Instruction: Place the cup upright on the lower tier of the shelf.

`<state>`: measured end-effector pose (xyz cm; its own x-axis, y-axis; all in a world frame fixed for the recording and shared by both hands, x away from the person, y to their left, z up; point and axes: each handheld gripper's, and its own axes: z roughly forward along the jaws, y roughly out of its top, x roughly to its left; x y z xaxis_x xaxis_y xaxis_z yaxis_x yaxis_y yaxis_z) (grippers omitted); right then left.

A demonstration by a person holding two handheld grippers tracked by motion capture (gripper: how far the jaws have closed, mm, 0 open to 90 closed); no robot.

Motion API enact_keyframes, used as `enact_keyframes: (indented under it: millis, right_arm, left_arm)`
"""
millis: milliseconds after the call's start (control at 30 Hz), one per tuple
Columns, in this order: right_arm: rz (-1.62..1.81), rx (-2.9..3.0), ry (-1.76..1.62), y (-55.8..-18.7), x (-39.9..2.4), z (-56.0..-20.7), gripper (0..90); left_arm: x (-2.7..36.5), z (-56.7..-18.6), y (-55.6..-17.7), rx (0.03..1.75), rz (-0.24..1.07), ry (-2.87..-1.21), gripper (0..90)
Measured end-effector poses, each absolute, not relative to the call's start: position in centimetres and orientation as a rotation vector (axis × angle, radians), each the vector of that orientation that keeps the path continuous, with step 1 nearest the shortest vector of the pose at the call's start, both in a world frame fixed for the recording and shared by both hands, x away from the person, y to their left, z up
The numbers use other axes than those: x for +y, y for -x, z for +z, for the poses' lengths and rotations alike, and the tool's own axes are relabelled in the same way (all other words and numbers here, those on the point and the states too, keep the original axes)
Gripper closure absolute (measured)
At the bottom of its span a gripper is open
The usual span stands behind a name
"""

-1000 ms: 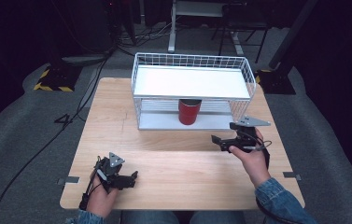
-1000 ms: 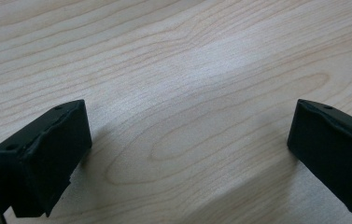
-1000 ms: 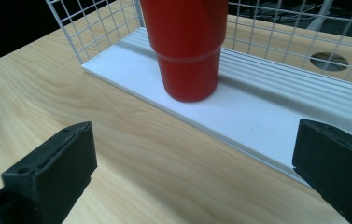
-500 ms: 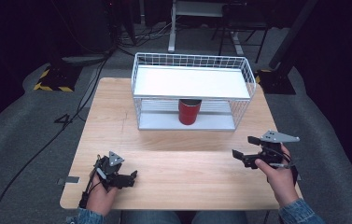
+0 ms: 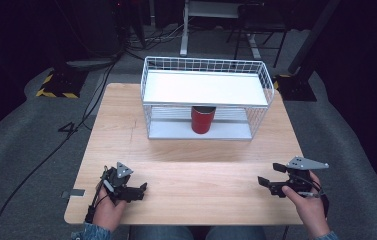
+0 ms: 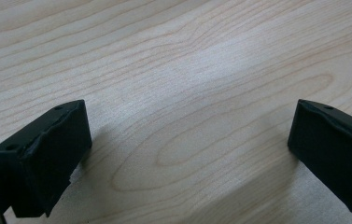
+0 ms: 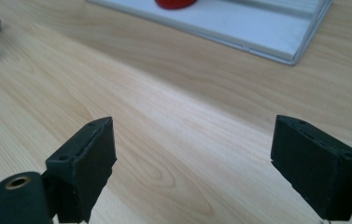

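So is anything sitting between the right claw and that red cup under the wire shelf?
Nothing visible does. Only bare table lies between the right claw and the red cup, which stands on the wire shelf's lower tray, at its open front.

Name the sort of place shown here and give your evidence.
Probably a lab or recording studio: a wooden table on grey carpet in a dark room, loose cables on the floor, hazard-striped tape, equipment stands behind.

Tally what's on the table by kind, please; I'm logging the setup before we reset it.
Red cup: 1
White wire rack: 1
Handheld grippers: 2, left gripper and right gripper, both open and holding nothing
Total: 4 things on the wooden table
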<state>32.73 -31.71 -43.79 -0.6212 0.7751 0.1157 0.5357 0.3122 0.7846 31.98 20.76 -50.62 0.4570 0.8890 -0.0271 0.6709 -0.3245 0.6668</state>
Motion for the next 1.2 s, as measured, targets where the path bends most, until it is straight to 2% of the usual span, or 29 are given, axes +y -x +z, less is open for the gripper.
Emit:
enact_keyframes:
  millis: [900,967,1133,1200]
  right_arm:
    - [0.994,2.334,-1.182,-31.0,-32.2,-50.2,14.7]
    - [0.989,2.330,-1.167,-31.0,-32.2,-50.3,12.9]
    - [0.985,2.368,-1.133,-31.2,-31.6,-50.6,0.0]
    - [0.982,2.370,-1.133,-31.3,-31.6,-50.6,0.0]
  left_arm:
    - [20.8,-50.6,-32.1,1.287,0.467,-2.106,0.1]
    - [20.8,-50.6,-32.1,1.288,0.466,-2.106,0.1]
    - [20.8,-50.6,-32.1,1.288,0.467,-2.106,0.1]
    - [20.8,-50.6,-32.1,1.288,0.467,-2.105,0.1]
